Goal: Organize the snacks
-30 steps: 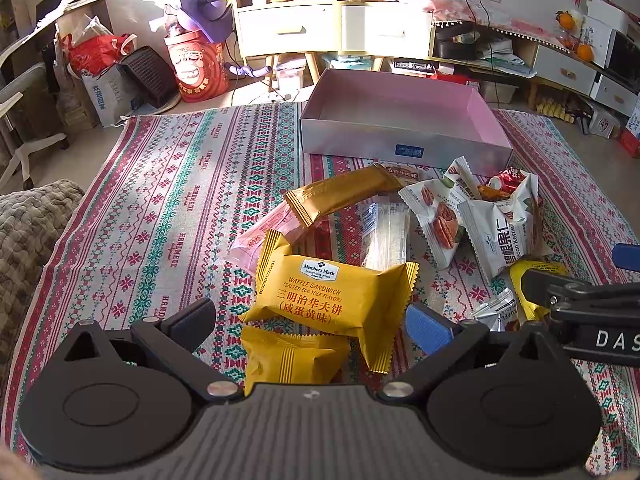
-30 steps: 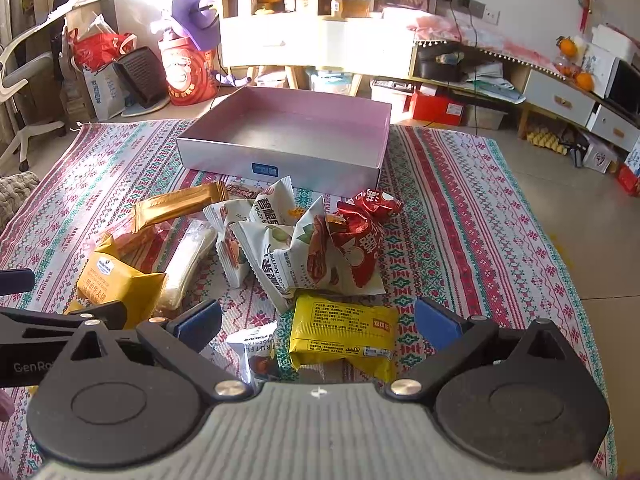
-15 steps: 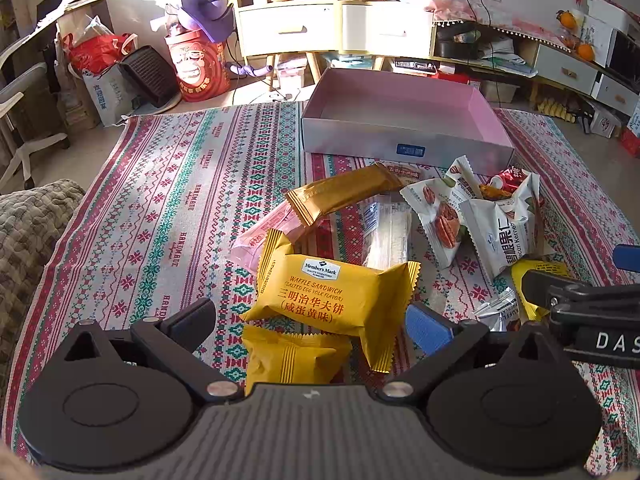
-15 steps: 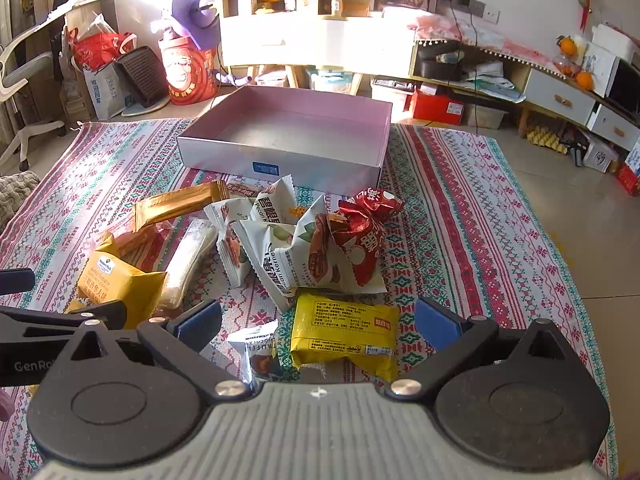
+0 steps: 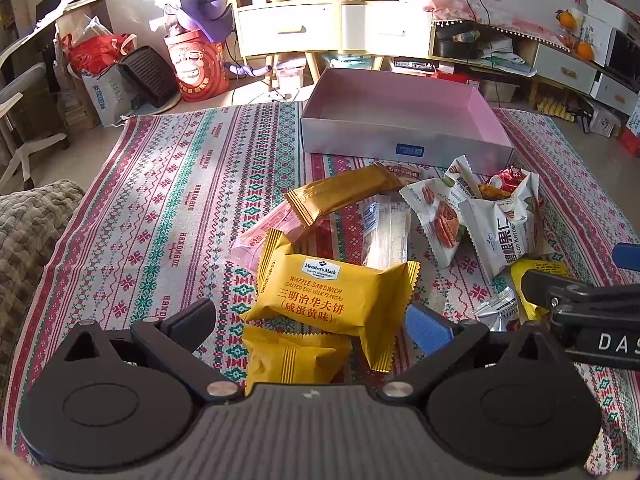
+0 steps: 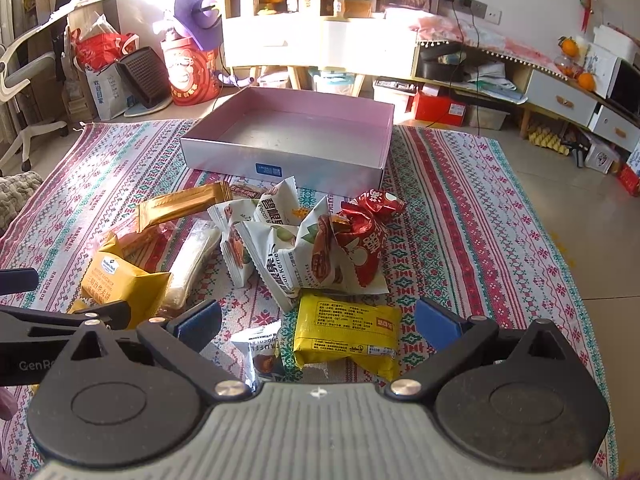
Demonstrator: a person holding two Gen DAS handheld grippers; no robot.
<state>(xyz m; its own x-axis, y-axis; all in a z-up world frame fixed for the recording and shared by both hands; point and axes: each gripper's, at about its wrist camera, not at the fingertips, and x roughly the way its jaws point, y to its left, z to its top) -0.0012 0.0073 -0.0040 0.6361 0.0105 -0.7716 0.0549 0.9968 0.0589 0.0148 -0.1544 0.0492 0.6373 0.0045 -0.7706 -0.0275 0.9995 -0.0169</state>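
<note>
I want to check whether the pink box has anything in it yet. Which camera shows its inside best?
The right wrist view: it looks over the near wall of the pink box onto its bare floor, with no snacks showing there. In the left wrist view the box sits at a flatter angle, so the near wall hides part of the floor.

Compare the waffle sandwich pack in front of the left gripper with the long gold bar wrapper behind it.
The waffle sandwich pack is squat, bright yellow and printed with a label and text; the gold bar wrapper is long, slim, metallic and plain. The pack rests on another yellow pack; the bar overlaps a pink wrapper. Both are sealed.
</note>
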